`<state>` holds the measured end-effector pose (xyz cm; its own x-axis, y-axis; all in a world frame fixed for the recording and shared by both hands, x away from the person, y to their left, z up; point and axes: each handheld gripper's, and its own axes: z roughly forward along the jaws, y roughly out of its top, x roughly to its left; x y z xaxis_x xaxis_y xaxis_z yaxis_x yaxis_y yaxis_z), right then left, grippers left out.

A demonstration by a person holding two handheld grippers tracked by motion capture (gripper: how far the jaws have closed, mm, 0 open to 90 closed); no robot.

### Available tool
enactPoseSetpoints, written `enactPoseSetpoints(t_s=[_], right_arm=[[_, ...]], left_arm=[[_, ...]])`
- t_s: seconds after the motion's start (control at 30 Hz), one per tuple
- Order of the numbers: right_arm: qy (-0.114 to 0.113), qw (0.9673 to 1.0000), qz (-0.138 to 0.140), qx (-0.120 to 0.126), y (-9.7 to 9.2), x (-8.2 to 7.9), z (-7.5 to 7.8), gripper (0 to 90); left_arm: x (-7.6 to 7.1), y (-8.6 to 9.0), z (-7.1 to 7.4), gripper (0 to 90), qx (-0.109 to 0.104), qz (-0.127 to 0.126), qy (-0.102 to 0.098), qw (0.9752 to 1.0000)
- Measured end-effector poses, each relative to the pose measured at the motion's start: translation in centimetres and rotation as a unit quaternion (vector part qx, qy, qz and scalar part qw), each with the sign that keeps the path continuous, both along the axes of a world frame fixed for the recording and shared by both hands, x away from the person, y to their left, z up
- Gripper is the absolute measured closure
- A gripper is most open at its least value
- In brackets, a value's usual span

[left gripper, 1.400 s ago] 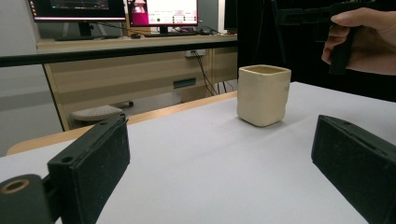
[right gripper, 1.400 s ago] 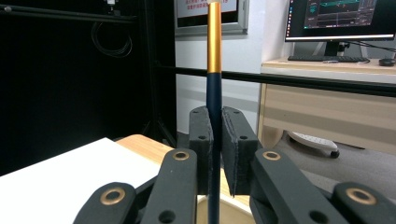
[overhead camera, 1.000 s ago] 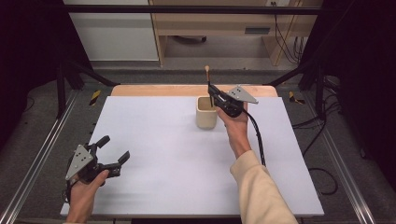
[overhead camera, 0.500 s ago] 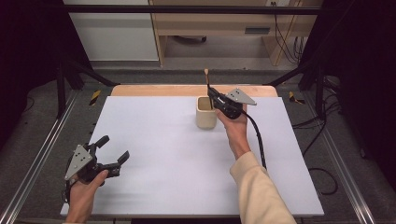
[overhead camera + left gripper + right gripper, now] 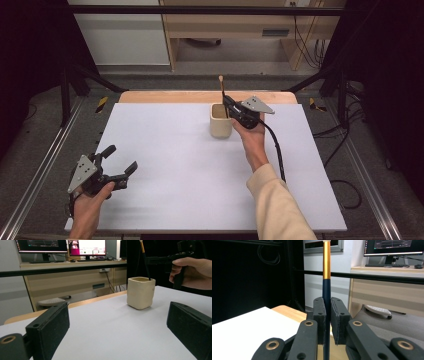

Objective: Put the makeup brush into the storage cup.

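Observation:
A thin brush point(image 5: 221, 88) with a dark handle and a gold band point(image 5: 326, 262) stands upright, its lower end inside a cream cup point(image 5: 220, 122) at the back middle of the white table. My right gripper point(image 5: 229, 105) is shut on the brush handle just above the cup's rim, and both pads point(image 5: 320, 315) press the handle. In the left gripper view the cup point(image 5: 140, 292) and the brush point(image 5: 145, 258) stand ahead, with the right gripper point(image 5: 160, 260) beside them. My left gripper point(image 5: 121, 158) rests at the table's front left, open, nothing between its jaws point(image 5: 120, 322).
The white tabletop point(image 5: 175, 160) has a wooden strip point(image 5: 165, 96) along its back edge. Metal frame rails point(image 5: 40, 170) run down both sides. Behind the table stand a desk with monitors point(image 5: 60, 245) and cables.

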<state>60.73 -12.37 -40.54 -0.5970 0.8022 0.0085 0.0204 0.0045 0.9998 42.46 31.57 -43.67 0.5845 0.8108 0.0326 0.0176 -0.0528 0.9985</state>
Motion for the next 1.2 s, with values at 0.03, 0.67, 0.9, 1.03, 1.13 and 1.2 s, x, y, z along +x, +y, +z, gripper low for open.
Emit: enactPoseSetpoints(t_s=[0.03, 0.67, 0.9, 1.03, 1.13, 1.2], right_arm=[[0.000, 1.0000, 0.000, 0.000, -0.02, 0.00, -0.02, 83.2], [0.006, 1.0000, 0.000, -0.005, -0.26, -0.23, -0.16, 83.1], [0.008, 0.9999, 0.001, -0.011, -0.31, -0.25, -0.37, 83.2], [0.011, 0.9999, 0.001, -0.009, -0.21, -0.29, -0.60, 83.1], [0.012, 0.9999, 0.003, -0.011, -0.11, -0.32, -0.67, 83.1], [0.012, 0.9999, 0.003, -0.011, -0.08, -0.34, -0.72, 83.1]], left_arm=[[-0.01, 0.01, 0.02, 3.8, -0.001, 0.000, 0.000, 1.0000], [-0.08, -0.39, 0.06, 3.8, 0.000, -0.008, 0.002, 1.0000], [-0.06, -0.65, 0.03, 3.8, 0.002, -0.011, 0.003, 0.9999], [-0.06, -0.69, 0.03, 3.8, 0.002, -0.011, 0.003, 0.9999], [-0.07, -0.64, 0.03, 3.8, 0.002, -0.010, 0.003, 0.9999], [-0.07, -0.62, 0.04, 3.8, 0.001, -0.010, 0.003, 0.9999]])
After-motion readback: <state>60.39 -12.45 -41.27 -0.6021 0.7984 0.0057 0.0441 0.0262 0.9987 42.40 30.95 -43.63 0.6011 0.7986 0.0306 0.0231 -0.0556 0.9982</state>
